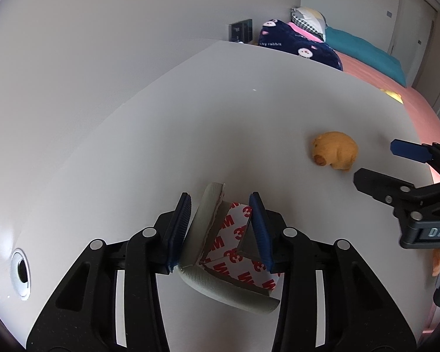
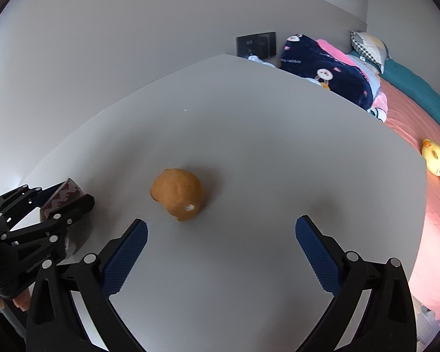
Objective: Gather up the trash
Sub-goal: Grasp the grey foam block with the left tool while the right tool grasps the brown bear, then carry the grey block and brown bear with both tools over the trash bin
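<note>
Nearest the left wrist camera, the left hand-held gripper is clamped on a grey foam corner guard whose inner faces carry white backing paper with red lettering; the blue pads press it from both sides, and its lower edge sits on or just above the white table, which of the two cannot be told. This piece lies near the table's near edge, toward the wall side. The right wrist view shows the same guard between those black fingers.

The right hand-held gripper stands wide apart and empty over bare table. Just beyond its left pad lies a small orange plush animal, apart from both pads, about mid-table. From the left wrist view the plush sits between the guard and the table's bed-side edge, with the right tool's fingertips just beside it.

A round cable hole is set in the table near the wall. Past the far edge lie a dark blanket with a cartoon print, a black panel on the wall, and a bed with a pink sheet bearing a yellow duck toy.
</note>
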A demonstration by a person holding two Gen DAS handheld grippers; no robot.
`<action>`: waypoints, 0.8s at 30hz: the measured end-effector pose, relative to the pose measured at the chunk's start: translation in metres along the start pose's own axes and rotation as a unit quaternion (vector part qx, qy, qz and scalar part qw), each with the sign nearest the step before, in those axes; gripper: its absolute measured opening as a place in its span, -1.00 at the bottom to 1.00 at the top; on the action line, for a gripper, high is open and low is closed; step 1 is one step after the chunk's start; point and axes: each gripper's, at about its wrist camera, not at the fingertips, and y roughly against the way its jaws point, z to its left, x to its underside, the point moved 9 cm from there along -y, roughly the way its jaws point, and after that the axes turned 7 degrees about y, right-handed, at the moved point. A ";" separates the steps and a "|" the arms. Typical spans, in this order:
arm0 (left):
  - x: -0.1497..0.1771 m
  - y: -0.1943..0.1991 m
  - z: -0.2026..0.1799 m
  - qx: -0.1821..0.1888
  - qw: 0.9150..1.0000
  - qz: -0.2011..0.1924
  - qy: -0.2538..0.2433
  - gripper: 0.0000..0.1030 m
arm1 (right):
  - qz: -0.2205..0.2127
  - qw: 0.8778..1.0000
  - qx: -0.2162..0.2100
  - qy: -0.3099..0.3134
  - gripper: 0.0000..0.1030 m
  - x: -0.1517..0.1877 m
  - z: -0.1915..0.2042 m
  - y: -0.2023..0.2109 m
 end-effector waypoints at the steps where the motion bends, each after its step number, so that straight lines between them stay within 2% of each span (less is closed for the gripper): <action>1: 0.000 0.002 0.003 -0.001 1.000 -0.001 0.002 -0.21 | 0.000 1.000 -0.001 0.003 0.95 -0.002 0.003 -0.001; 7: 0.002 0.011 0.025 -0.009 1.000 -0.006 0.014 -0.21 | 0.005 1.000 -0.001 0.020 0.95 -0.010 0.020 -0.013; 9: 0.002 0.012 0.030 -0.010 1.000 -0.006 0.018 -0.21 | 0.008 1.000 0.000 0.025 0.84 -0.011 0.024 -0.018; 11: 0.003 0.012 0.033 -0.012 1.000 -0.006 0.020 -0.21 | 0.013 1.000 0.002 0.026 0.59 -0.012 0.026 -0.023; 15: 0.004 0.011 0.033 -0.012 1.000 -0.004 0.020 -0.21 | 0.013 0.999 0.010 0.029 0.24 -0.014 0.027 -0.026; 17: 0.003 0.010 0.031 -0.011 1.000 -0.003 0.020 -0.21 | 0.011 0.999 0.016 0.031 -0.09 -0.016 0.026 -0.026; 24: 0.001 0.009 0.019 -0.004 1.000 -0.002 0.017 -0.21 | 0.009 1.000 0.012 0.025 -0.09 -0.014 0.020 -0.019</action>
